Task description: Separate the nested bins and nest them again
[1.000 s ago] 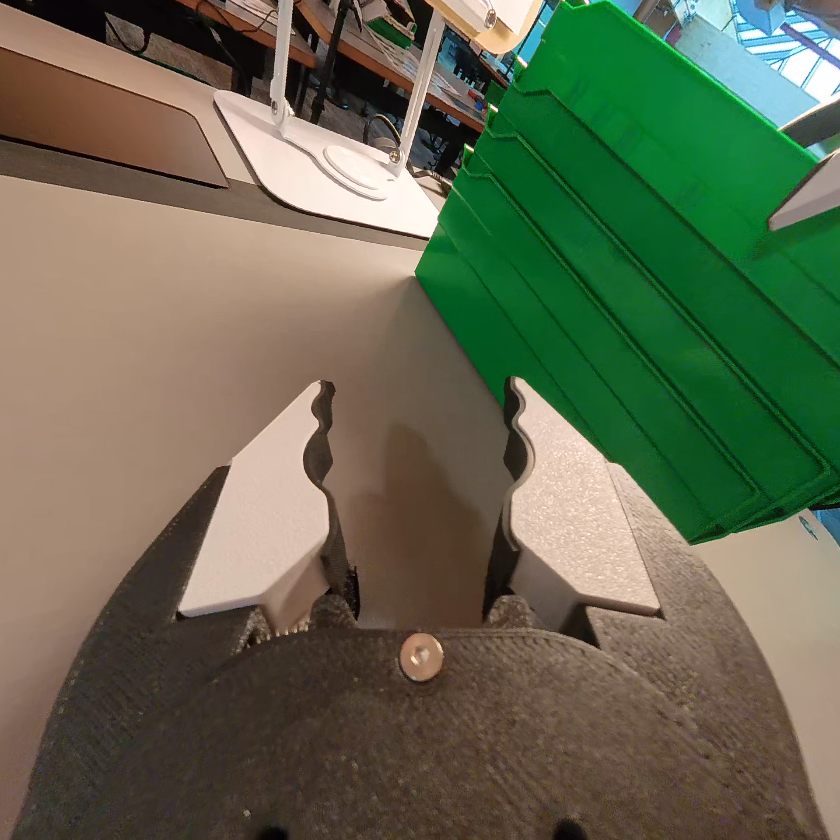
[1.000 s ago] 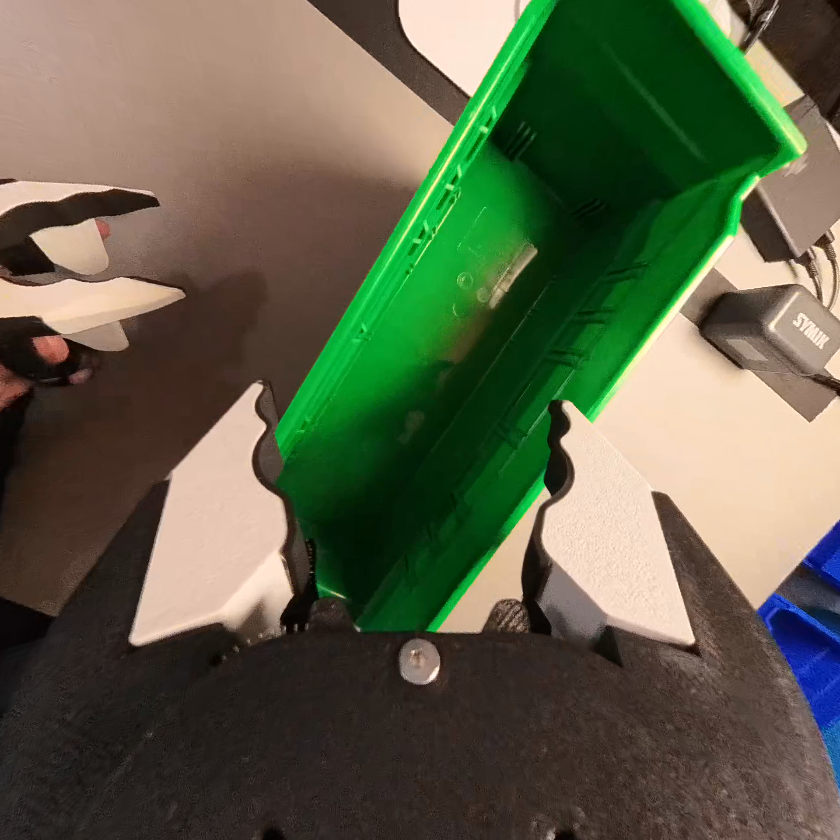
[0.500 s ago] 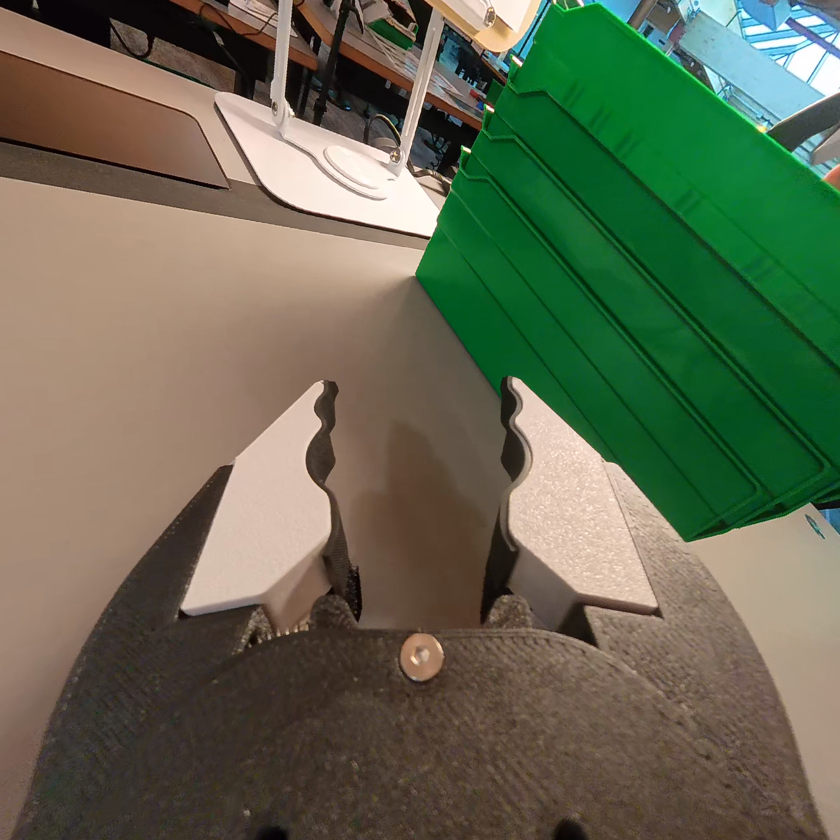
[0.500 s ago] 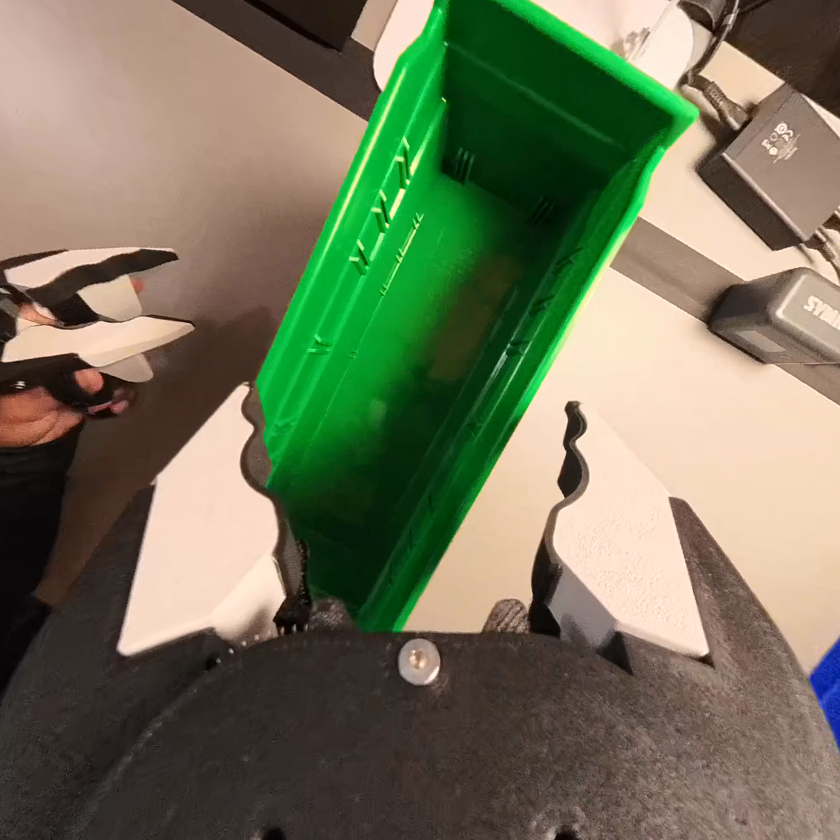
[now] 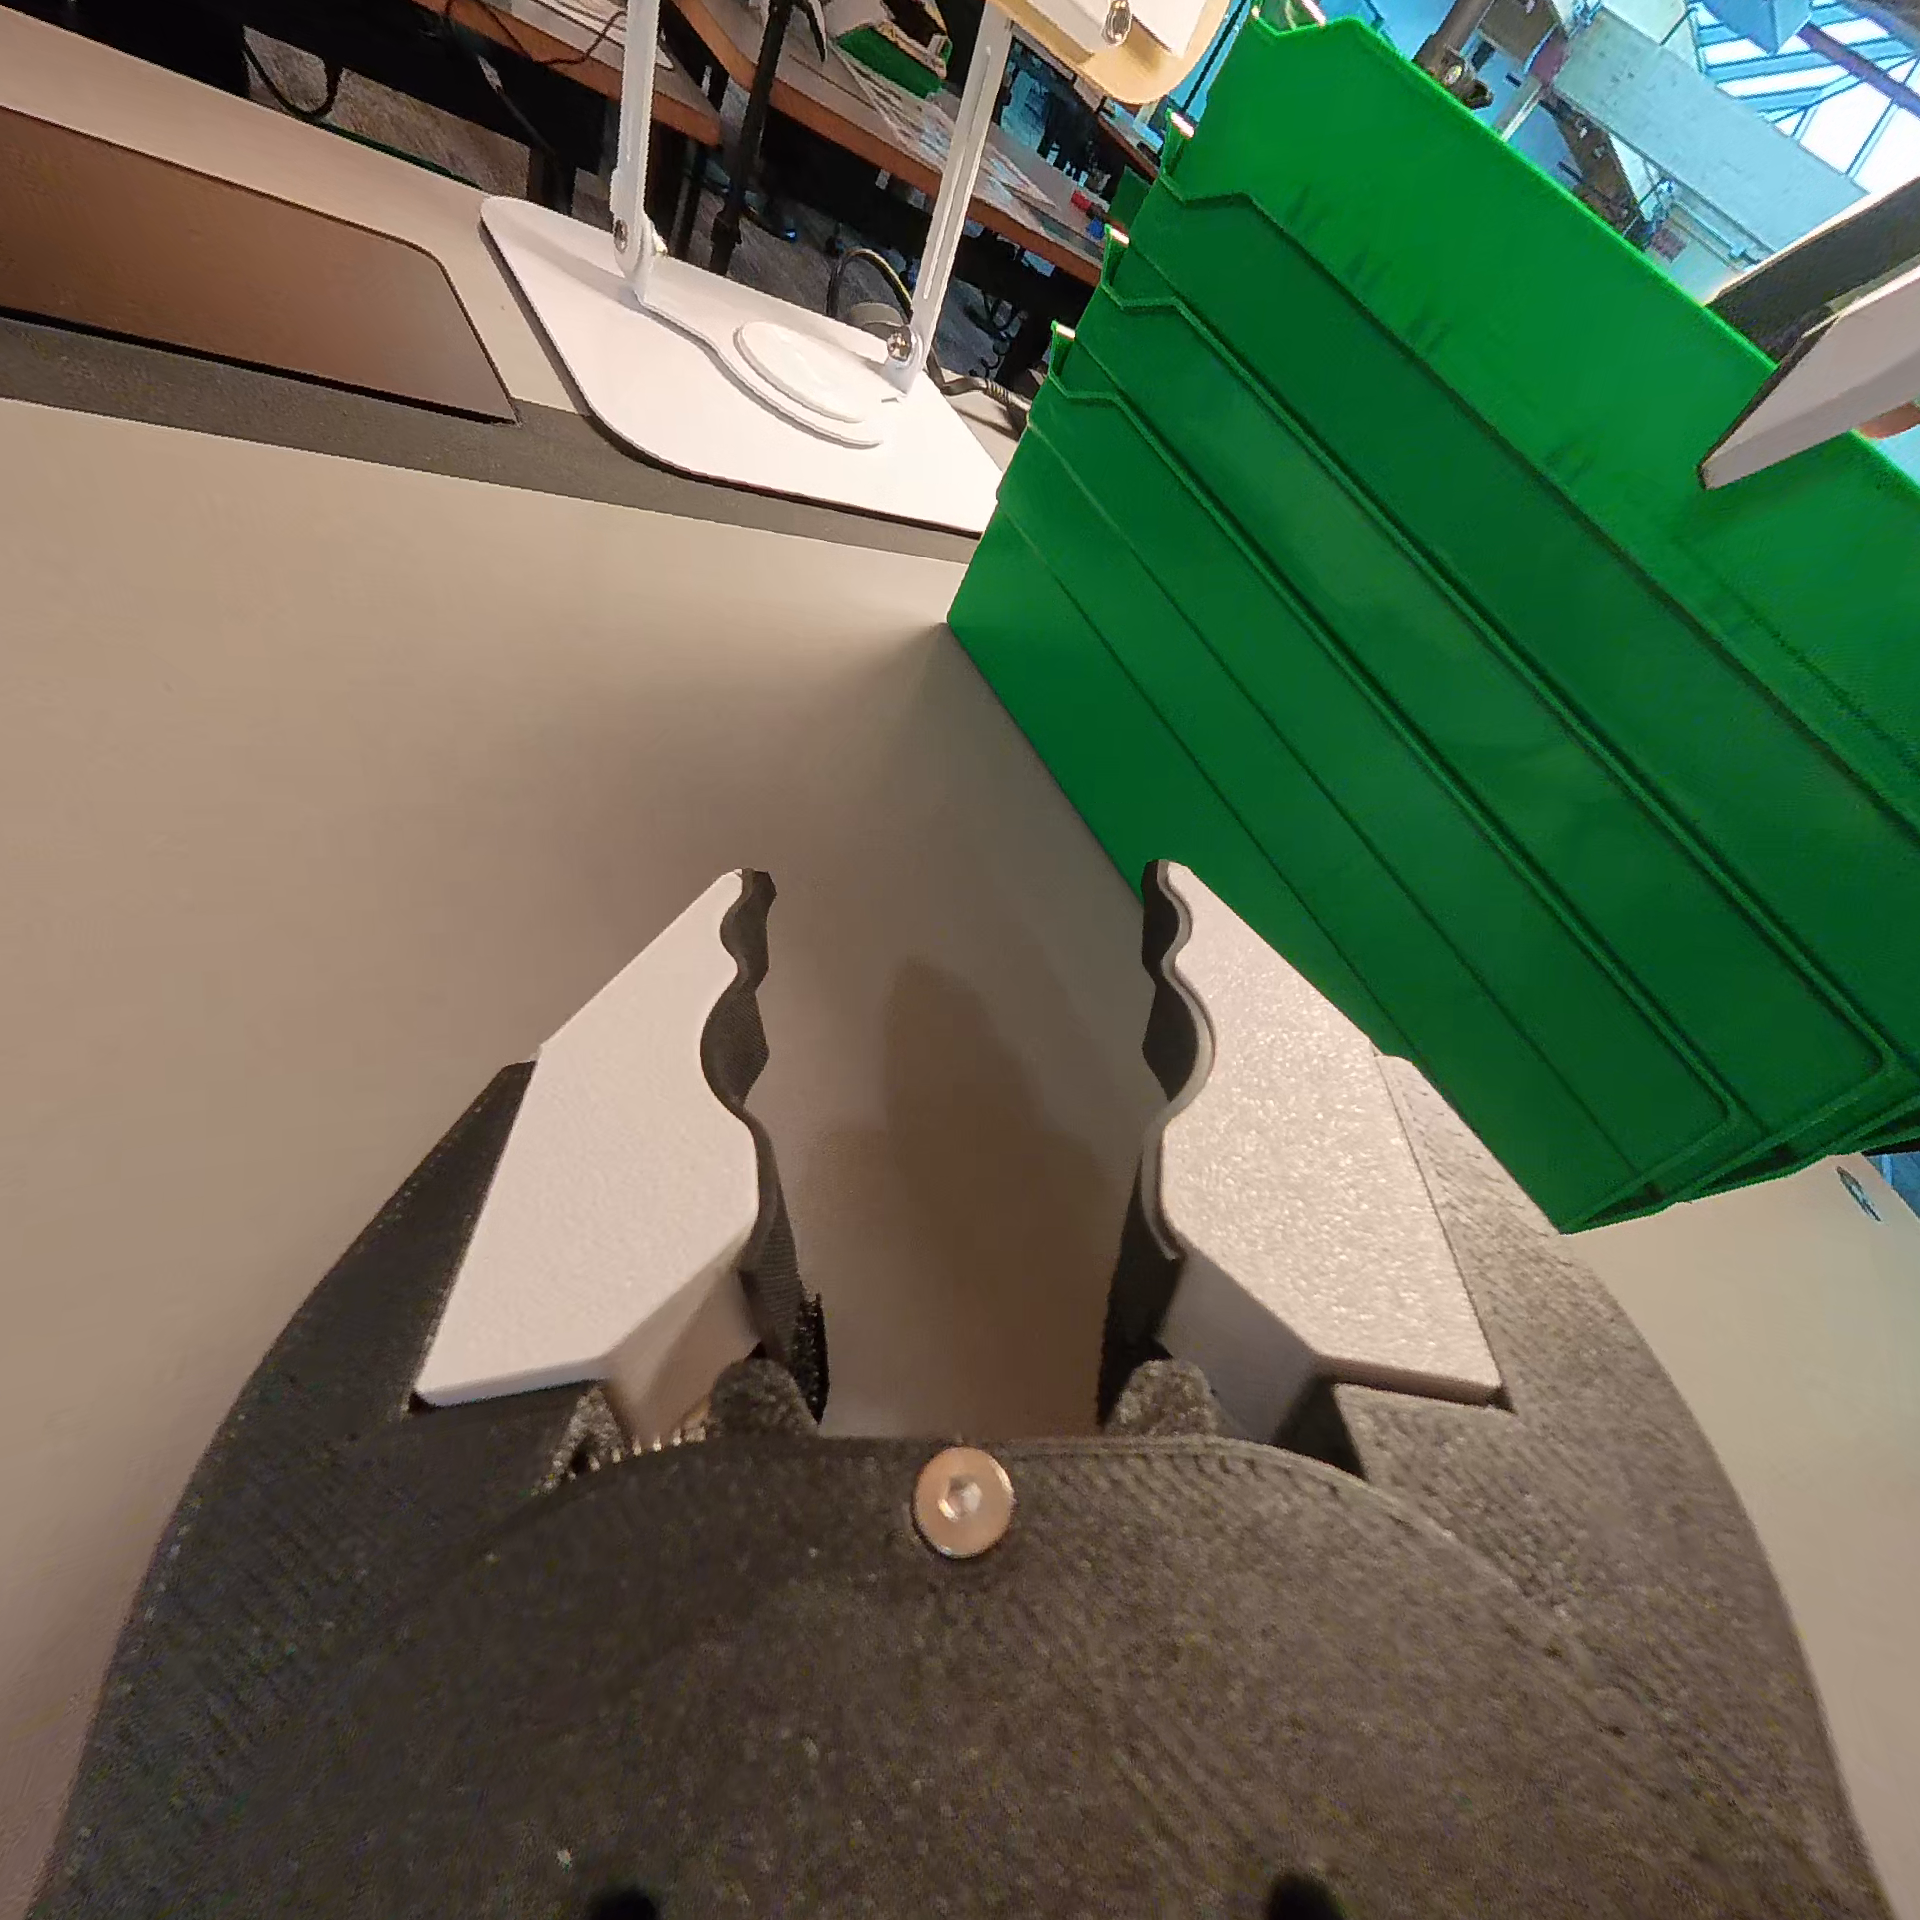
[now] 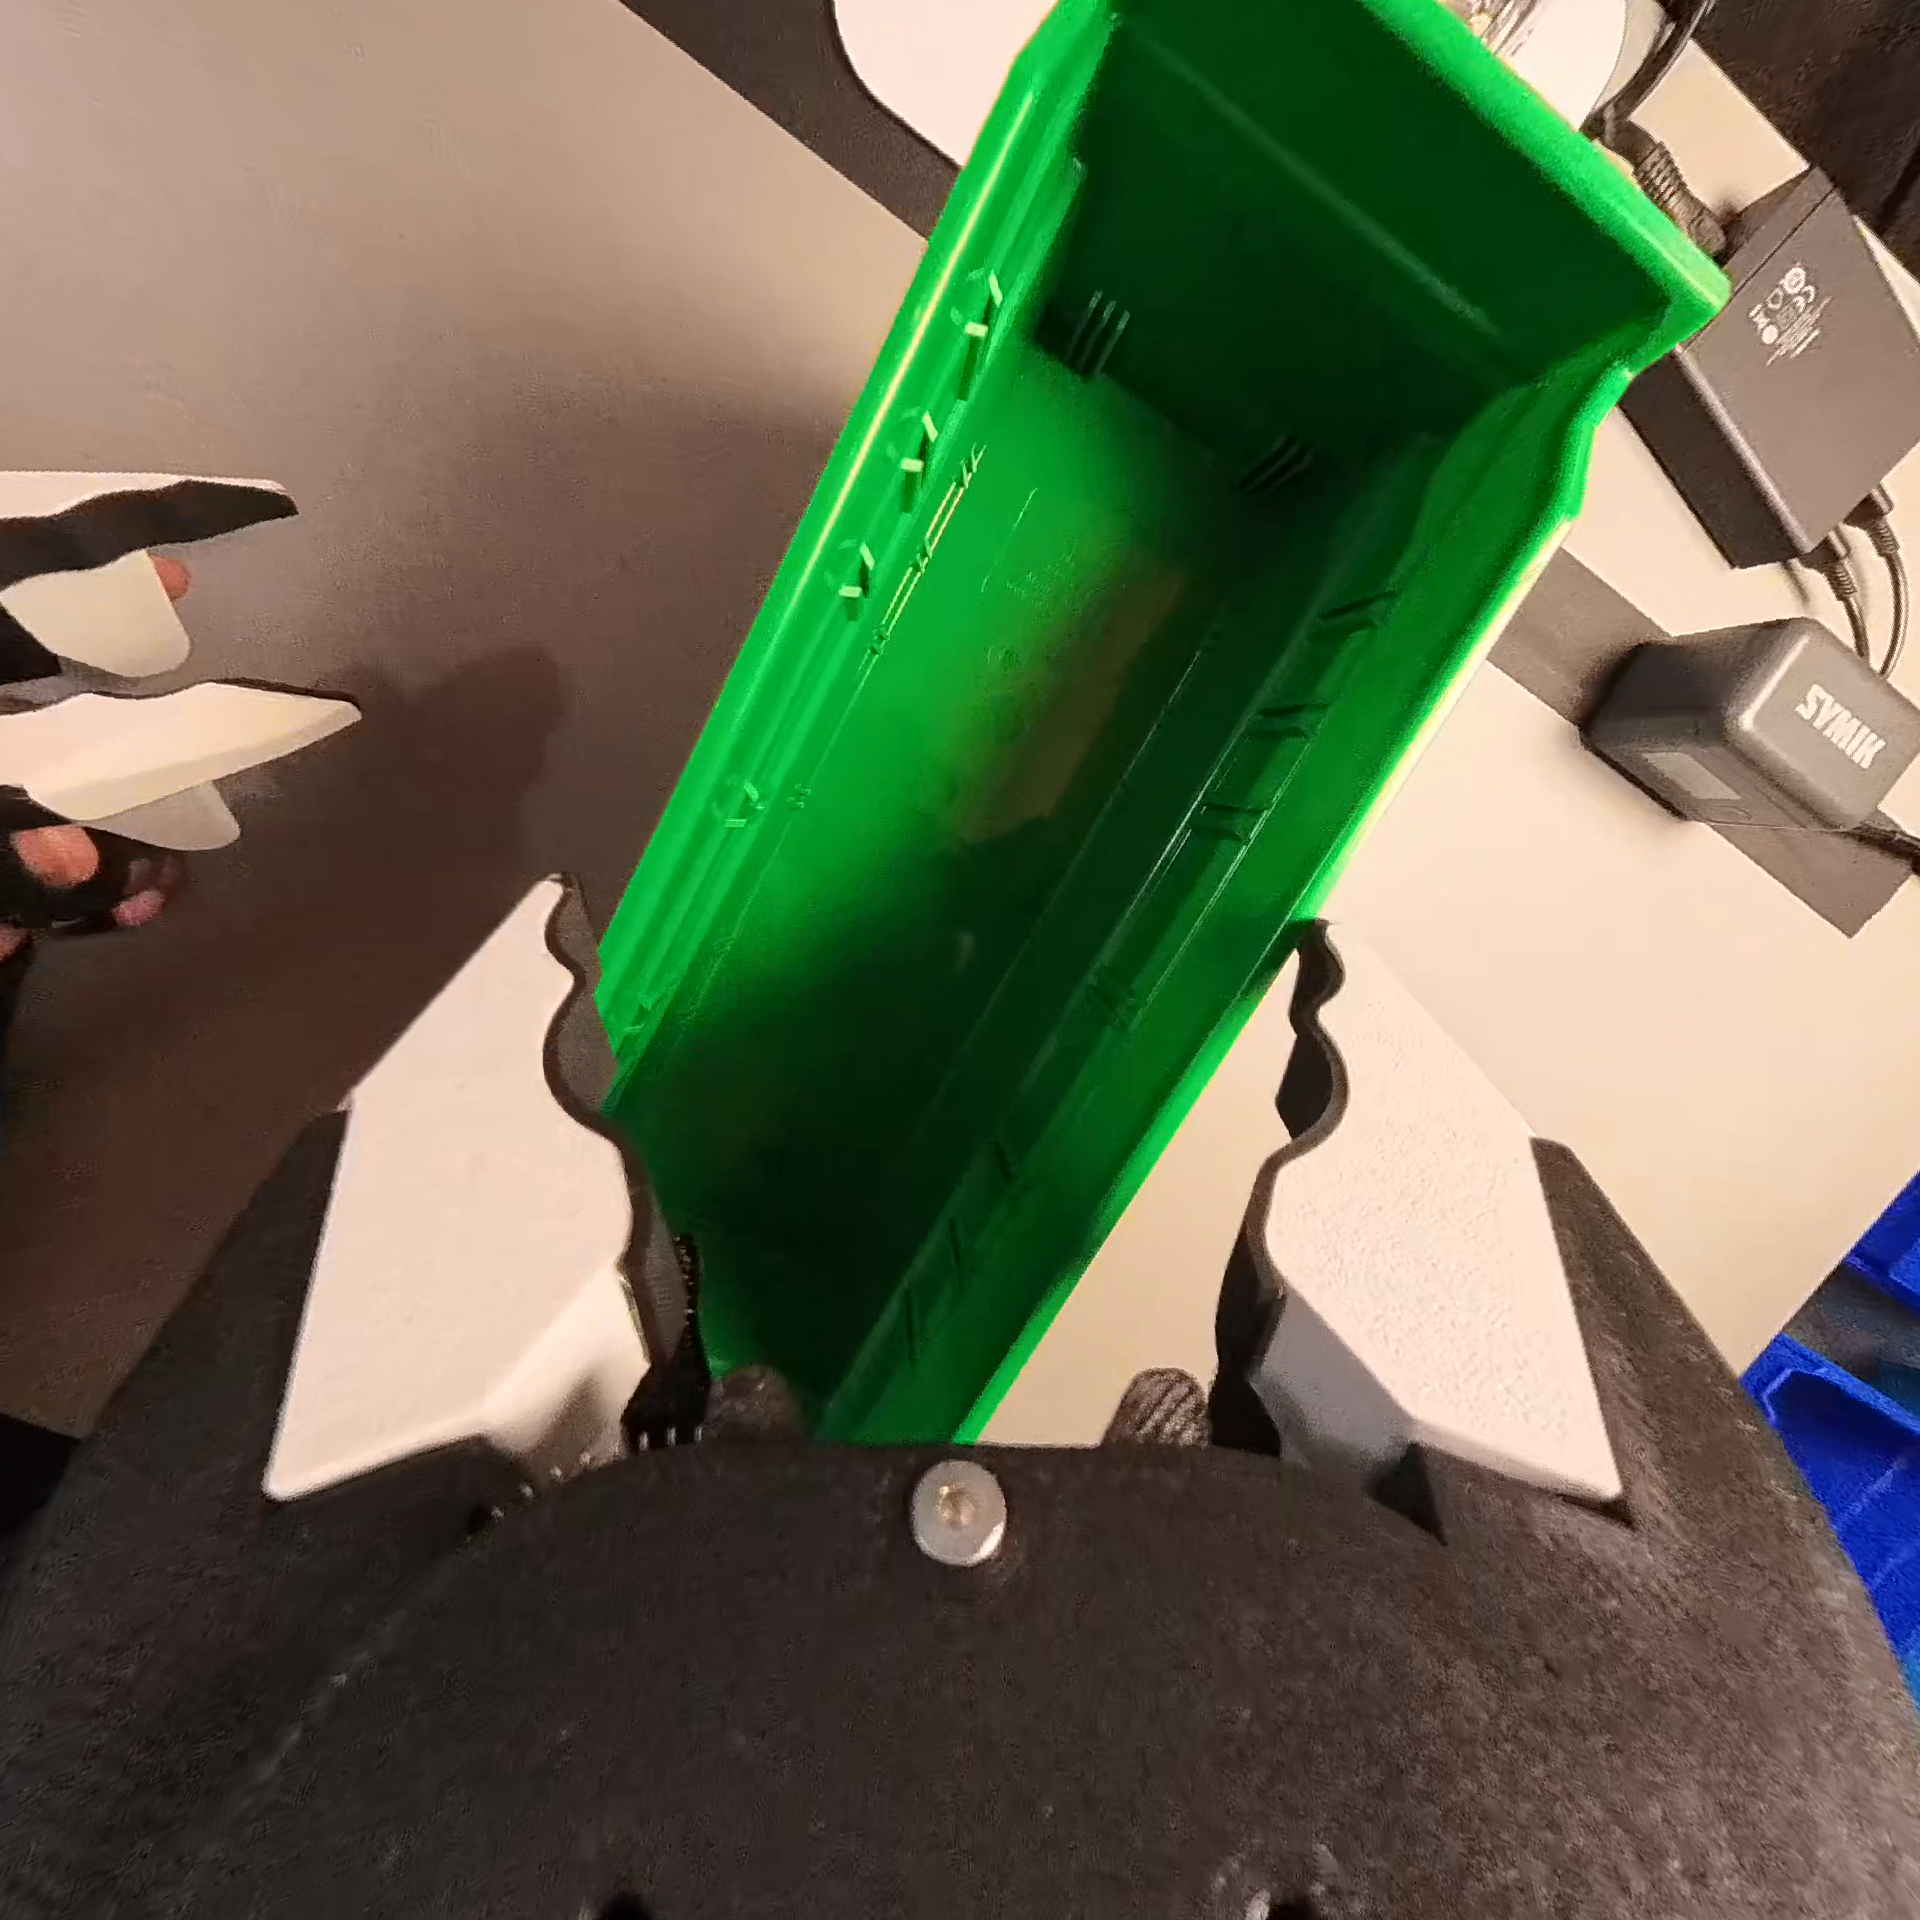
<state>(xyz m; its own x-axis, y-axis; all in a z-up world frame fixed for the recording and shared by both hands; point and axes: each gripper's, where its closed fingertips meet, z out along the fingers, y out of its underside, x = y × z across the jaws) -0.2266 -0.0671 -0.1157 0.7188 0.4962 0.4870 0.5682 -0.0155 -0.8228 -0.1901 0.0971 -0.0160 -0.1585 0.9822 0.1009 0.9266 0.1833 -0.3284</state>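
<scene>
A stack of several nested green bins (image 5: 1403,675) stands on the grey table (image 5: 416,727), to the right in the left wrist view. My left gripper (image 5: 956,883) is open and empty, low over the table just left of the stack; it also shows in the right wrist view (image 6: 322,613). My right gripper (image 6: 940,914) is open wide over the top green bin (image 6: 1039,675), looking down into it. The bin's walls stand between the fingers; a gap shows beside the right finger (image 6: 1351,1195). One right finger (image 5: 1818,384) shows by the top bin's side.
A white lamp base (image 5: 727,384) stands behind the stack. Two dark power adapters (image 6: 1787,364) (image 6: 1756,727) with cables lie right of the bins. Blue bins (image 6: 1849,1403) sit at the right edge. A person's hand (image 6: 62,862) holds the left gripper.
My right jaws have widened around the top bin, and the view over it has shifted a little. My left gripper has stayed in place, open.
</scene>
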